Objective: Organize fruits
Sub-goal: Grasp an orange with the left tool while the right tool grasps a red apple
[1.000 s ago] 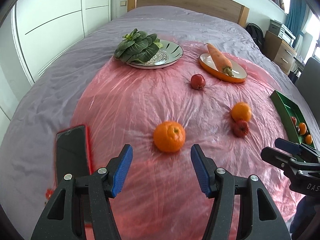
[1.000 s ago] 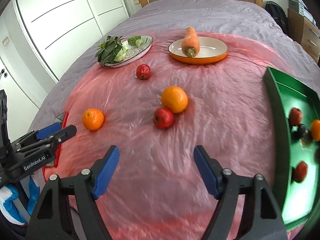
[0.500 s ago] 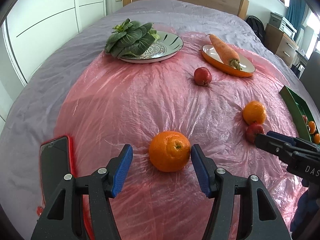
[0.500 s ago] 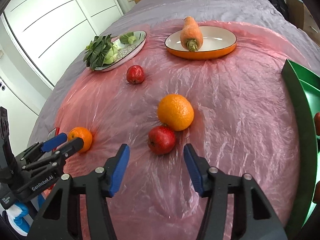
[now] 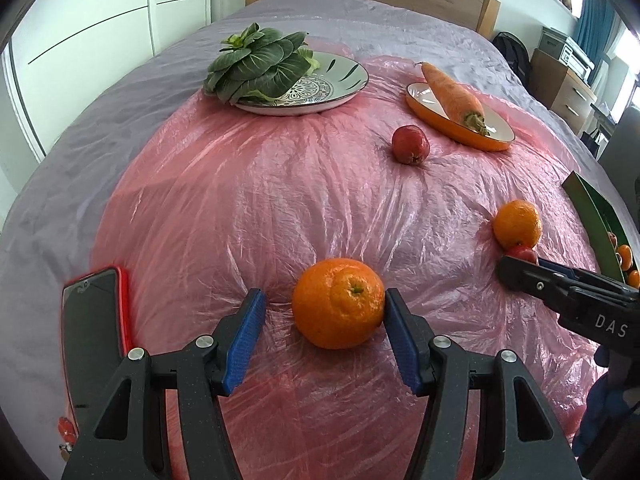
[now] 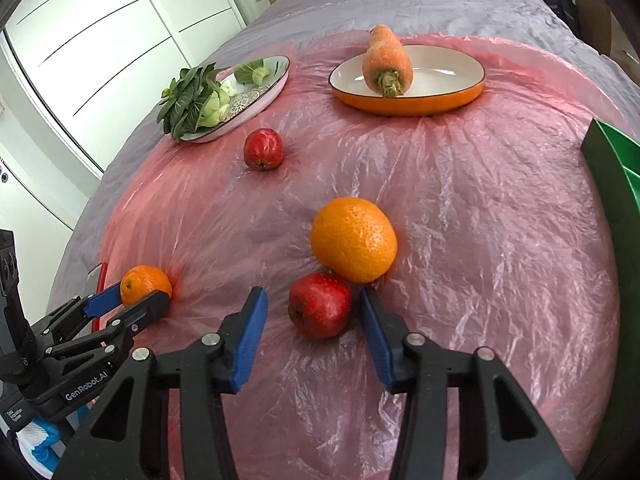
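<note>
My left gripper (image 5: 322,304) is open around a small orange (image 5: 338,303) on the pink plastic sheet; the right pad touches it, the left pad stands apart. My right gripper (image 6: 310,306) is open around a red apple (image 6: 320,305) that lies against a larger orange (image 6: 354,239). A second red apple (image 6: 263,149) lies farther back. The green tray (image 6: 614,168) at the right holds several small fruits (image 5: 624,258). The small orange also shows in the right wrist view (image 6: 145,283), between the left gripper's fingers.
A patterned plate with leafy greens (image 5: 304,84) and an orange dish with a carrot (image 5: 460,114) stand at the back. A red-cased phone (image 5: 94,320) lies at the left by my left gripper. White wardrobe doors stand to the left.
Both grippers moved forward and lower. The small orange now sits between my left jaws and the red apple between my right jaws. The right jaws have narrowed.
</note>
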Demonstrator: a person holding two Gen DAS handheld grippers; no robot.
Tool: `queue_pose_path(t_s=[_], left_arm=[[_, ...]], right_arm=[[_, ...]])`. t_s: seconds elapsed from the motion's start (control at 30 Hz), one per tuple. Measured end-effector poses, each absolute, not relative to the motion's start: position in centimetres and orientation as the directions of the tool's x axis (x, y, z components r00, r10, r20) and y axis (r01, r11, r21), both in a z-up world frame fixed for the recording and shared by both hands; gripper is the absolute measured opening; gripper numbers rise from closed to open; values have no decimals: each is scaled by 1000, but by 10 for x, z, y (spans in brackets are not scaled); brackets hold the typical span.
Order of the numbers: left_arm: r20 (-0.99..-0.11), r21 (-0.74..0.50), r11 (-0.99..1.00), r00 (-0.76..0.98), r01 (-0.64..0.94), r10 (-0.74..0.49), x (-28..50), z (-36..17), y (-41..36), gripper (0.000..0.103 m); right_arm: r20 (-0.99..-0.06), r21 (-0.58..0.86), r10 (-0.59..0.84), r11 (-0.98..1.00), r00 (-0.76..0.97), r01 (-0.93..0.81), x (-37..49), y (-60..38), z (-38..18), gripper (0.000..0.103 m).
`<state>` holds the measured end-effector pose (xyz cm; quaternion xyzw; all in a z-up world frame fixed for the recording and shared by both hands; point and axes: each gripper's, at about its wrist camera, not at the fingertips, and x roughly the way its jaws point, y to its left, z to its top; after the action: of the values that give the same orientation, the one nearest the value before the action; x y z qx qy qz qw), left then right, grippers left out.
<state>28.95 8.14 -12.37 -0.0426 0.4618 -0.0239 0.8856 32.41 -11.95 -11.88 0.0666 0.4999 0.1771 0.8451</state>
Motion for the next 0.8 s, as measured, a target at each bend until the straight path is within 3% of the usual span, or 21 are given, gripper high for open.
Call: queue_pose_path(t_s=[0.17, 0.27, 0.8], left_arm=[[-814, -89, 996, 575, 12, -80, 289, -126, 80, 50], [-813, -95, 995, 574, 27, -93, 289, -126, 77, 40], [-795, -139, 990, 593, 24, -126, 280, -117, 85, 39]], right_arm=[[-820, 290, 365, 929, 440, -230, 326, -121, -123, 61], [-822, 288, 363, 930, 439, -229, 327, -122, -125, 46], [-799, 316, 390, 920, 457, -233, 317, -128, -116, 45]])
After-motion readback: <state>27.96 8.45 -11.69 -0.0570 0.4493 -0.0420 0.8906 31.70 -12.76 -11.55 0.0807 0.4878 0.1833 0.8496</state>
